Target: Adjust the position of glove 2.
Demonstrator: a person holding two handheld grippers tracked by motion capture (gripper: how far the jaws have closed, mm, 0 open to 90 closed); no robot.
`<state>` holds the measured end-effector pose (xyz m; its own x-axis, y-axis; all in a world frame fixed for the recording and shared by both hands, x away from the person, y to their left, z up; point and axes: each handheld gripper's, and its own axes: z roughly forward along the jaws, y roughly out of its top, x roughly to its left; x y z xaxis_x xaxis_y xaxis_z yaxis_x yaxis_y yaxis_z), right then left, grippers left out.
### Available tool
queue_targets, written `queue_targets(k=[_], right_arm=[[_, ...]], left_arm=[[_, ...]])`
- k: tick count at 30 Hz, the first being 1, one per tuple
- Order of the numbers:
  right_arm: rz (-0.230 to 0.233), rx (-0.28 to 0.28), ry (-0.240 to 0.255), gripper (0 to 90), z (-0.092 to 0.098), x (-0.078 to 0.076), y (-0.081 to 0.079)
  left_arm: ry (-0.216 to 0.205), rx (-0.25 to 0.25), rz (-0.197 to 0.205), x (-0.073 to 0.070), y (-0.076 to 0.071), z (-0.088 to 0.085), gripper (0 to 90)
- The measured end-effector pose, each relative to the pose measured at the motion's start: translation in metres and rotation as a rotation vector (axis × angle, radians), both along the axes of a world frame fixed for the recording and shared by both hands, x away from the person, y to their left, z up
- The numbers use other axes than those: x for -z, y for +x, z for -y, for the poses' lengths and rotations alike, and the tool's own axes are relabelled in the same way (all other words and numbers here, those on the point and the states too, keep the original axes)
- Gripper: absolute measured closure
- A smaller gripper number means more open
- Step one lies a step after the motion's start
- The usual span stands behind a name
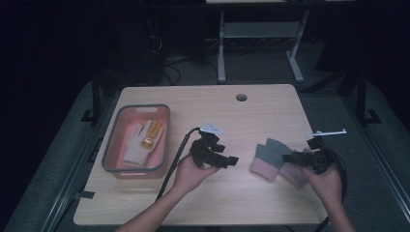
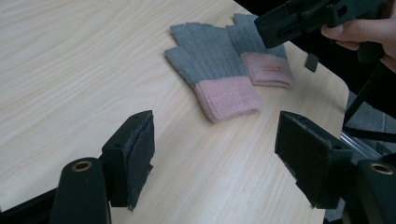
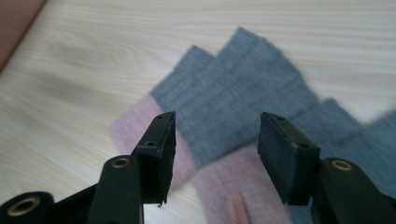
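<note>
You are working at the tabletop (image 1: 212, 193), and the step in hand looks like picking up the grey and pink gloves (image 1: 275, 159) lying near its right edge, likely to join the glove already in the pink bin (image 1: 110, 145) at the left edge. To do it well, you should be choosing one glove at a time: the two are lying side by side and overlapping, so a bite across both would be dragging the pair along. Be aiming for the pink cuff, where the knit is thickest, and be lowering the pads right down to the wood before closing, since a flat glove is offering little to catch.

Your right gripper (image 1: 295, 157) is hanging just over the gloves, pointing toward the table's left edge. In the right gripper view its jaws are standing apart with nothing between them, and the near glove (image 3: 233, 102) is lying directly below and ahead, its cuff under the left pad. That hand is the better placed one for the grab.

Your left gripper (image 1: 231, 161) is hovering over the middle of the tabletop, between the bin and the gloves, and well apart from both. Its jaws are also standing apart and empty in the left gripper view, with the closer glove (image 2: 212, 70) lying ahead of them, cuff toward you, fingers toward the far edge.

The small tag (image 2: 272, 68) on the farther glove's cuff is marking which one is lying nearer the right edge.
</note>
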<state>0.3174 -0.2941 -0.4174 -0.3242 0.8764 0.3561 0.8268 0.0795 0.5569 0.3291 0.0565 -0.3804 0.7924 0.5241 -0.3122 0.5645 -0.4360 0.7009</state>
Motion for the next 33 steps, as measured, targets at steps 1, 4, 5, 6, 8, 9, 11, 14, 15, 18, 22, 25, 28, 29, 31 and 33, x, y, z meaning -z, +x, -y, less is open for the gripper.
queue_targets(k=[1, 4, 5, 6, 8, 9, 11, 14, 15, 18, 22, 25, 28, 29, 31, 33], right_arm=[[-0.006, 0.008, -0.009, 46.5, 0.002, 0.001, -0.002], [-0.008, 0.026, -0.025, 46.7, 0.009, 0.004, -0.006], [-0.006, 0.031, -0.032, 47.0, 0.012, 0.005, -0.007], [-0.006, 0.035, -0.037, 47.2, 0.014, 0.006, -0.008], [-0.007, 0.047, -0.046, 47.7, 0.019, 0.009, -0.011], [-0.010, 0.050, -0.055, 47.9, 0.021, 0.010, -0.012], [-0.012, 0.062, -0.065, 48.3, 0.024, 0.014, -0.014], [-0.019, 0.064, -0.094, 48.6, 0.025, 0.018, -0.015], [-0.022, 0.063, -0.110, 48.8, 0.025, 0.020, -0.016], [-0.037, 0.060, -0.143, 48.8, 0.023, 0.025, -0.016], [-0.041, 0.051, -0.198, 49.7, 0.019, 0.030, -0.016], [-0.028, 0.056, -0.215, 50.2, 0.016, 0.032, -0.017], [-0.011, 0.059, -0.227, 52.2, 0.014, 0.034, -0.019], [-0.011, 0.062, -0.230, 53.2, 0.013, 0.034, -0.019], [-0.002, 0.063, -0.239, 55.1, 0.013, 0.035, -0.020], [0.002, 0.059, -0.242, 57.0, 0.012, 0.035, -0.020]], left_arm=[[-0.001, -0.002, 0.002, 0.001, 0.000, 0.001, 28.2], [-0.006, 0.001, -0.004, 0.004, -0.001, 0.004, 28.1], [-0.009, 0.001, -0.005, 0.005, -0.002, 0.005, 28.0], [-0.006, 0.006, -0.005, 0.006, -0.002, 0.006, 28.0], [-0.008, 0.008, -0.006, 0.007, -0.003, 0.009, 28.0], [-0.010, 0.011, -0.006, 0.008, -0.003, 0.009, 28.0], [-0.010, 0.013, -0.010, 0.009, -0.004, 0.012, 28.0], [-0.008, 0.021, -0.012, 0.011, -0.005, 0.015, 27.9], [-0.005, 0.024, -0.011, 0.011, -0.005, 0.015, 27.9], [-0.006, 0.025, -0.017, 0.013, -0.006, 0.017, 27.7], [-0.002, 0.028, -0.018, 0.014, -0.006, 0.019, 27.5], [-0.003, 0.027, -0.019, 0.015, -0.006, 0.019, 27.5], [-0.001, 0.027, -0.023, 0.017, -0.007, 0.019, 27.4], [0.000, 0.026, -0.023, 0.017, -0.008, 0.020, 27.4], [-0.001, 0.025, -0.025, 0.018, -0.008, 0.021, 27.5], [-0.001, 0.030, -0.025, 0.019, -0.009, 0.022, 27.5]])
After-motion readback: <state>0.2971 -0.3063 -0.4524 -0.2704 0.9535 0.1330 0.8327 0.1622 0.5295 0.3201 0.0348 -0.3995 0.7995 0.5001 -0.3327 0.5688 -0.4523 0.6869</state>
